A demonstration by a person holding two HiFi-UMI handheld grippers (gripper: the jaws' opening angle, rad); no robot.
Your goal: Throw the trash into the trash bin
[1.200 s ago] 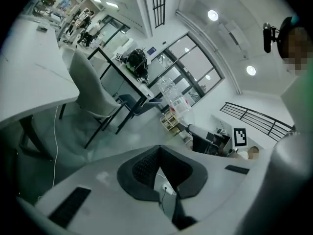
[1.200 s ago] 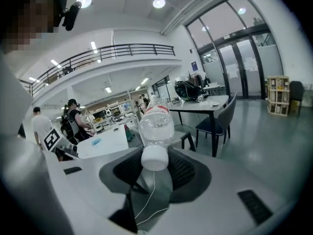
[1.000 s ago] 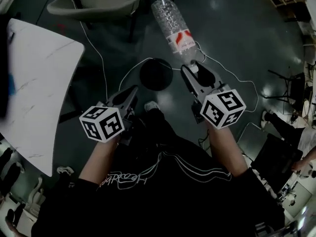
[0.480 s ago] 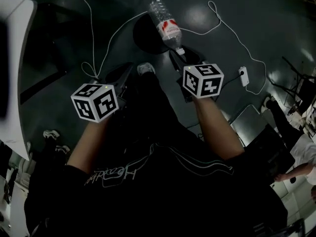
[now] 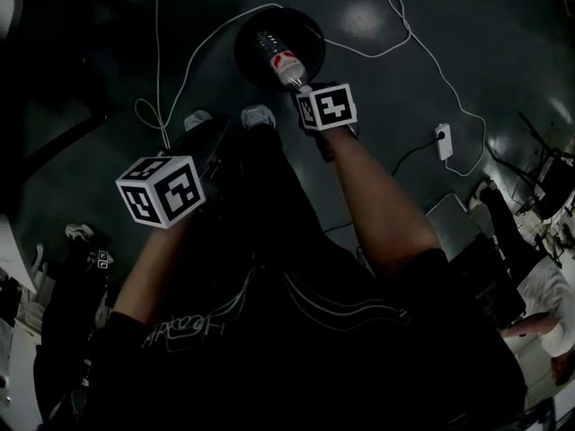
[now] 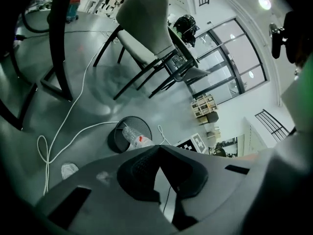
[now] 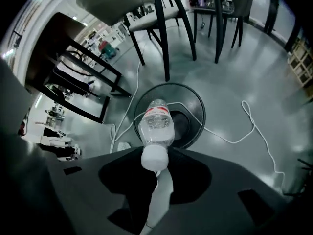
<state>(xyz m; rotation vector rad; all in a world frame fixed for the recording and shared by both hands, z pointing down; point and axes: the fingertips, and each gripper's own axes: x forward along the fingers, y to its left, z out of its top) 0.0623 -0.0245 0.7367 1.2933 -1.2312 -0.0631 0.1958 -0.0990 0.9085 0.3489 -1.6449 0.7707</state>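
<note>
A clear plastic bottle with a red-and-white label hangs bottom-down over the round black trash bin on the floor. My right gripper points steeply down and is shut on the bottle's white-capped neck. In the right gripper view the bottle covers part of the bin's mouth, just past the gripper. My left gripper is shut and empty, lower left of the bin. In the left gripper view its closed gripper sits before the bin and bottle.
White cables loop over the dark floor around the bin, with a white plug to the right. Chairs and black table legs stand beyond the bin. The person's shoes are close to the bin.
Both grippers have come down. The right one has tipped over and carried the bottle from above the floor down onto the bin's mouth. The left stayed shut.
</note>
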